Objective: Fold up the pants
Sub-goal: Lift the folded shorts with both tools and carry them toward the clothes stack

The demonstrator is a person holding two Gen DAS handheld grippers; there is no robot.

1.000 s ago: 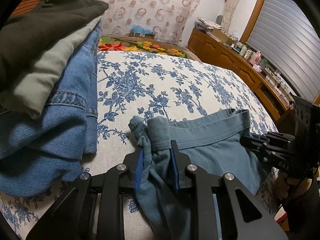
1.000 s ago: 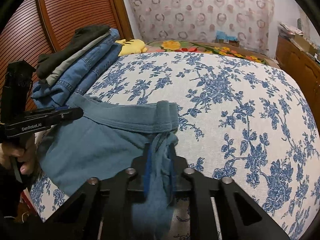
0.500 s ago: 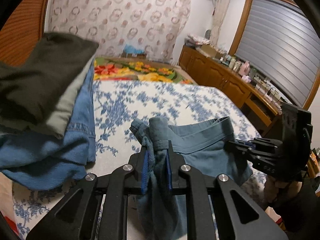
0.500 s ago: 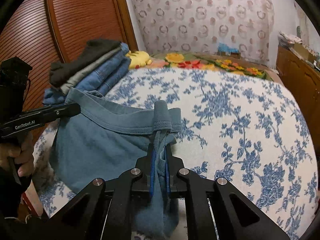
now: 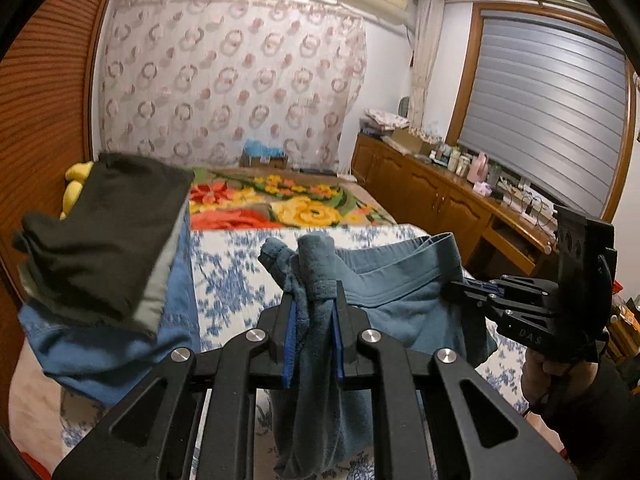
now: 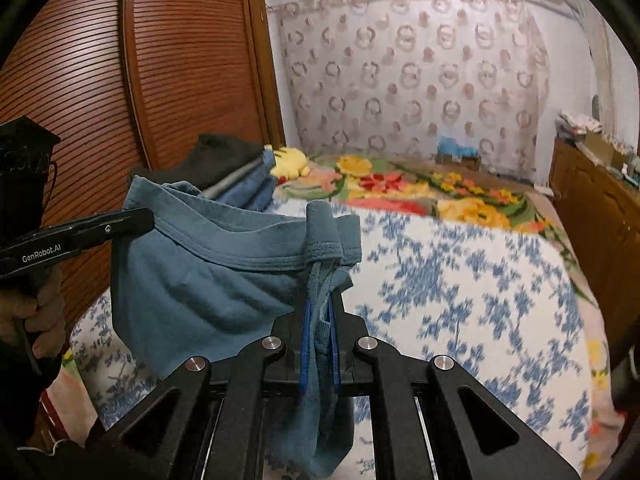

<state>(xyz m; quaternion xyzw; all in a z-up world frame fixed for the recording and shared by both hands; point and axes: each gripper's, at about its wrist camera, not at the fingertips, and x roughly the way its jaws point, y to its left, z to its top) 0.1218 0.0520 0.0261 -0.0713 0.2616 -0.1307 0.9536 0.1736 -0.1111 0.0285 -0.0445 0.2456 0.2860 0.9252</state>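
Teal-blue pants [image 5: 400, 280] hang by the waistband, stretched between both grippers above the bed. My left gripper [image 5: 314, 296] is shut on one bunched end of the waistband, and cloth hangs down between its blue pads. My right gripper [image 6: 320, 300] is shut on the other end of the pants [image 6: 200, 272] in the same way. In the left wrist view the right gripper [image 5: 458, 289] shows at the right, held by a hand. In the right wrist view the left gripper [image 6: 142, 220] shows at the left, pinching the waistband's corner. The legs below are hidden.
The bed [image 6: 460, 300] has a blue-flowered sheet and a bright flowered blanket [image 5: 288, 204] at its far end. A stack of folded clothes [image 5: 104, 240] and a yellow plush toy [image 6: 290, 160] lie at its left. A slatted wooden door [image 6: 120, 80] stands left, low cabinets [image 5: 420, 196] right.
Both grippers have risen and carried the waistband up off the bed. The pants now hang in the air between them, and both views tilt higher into the room.
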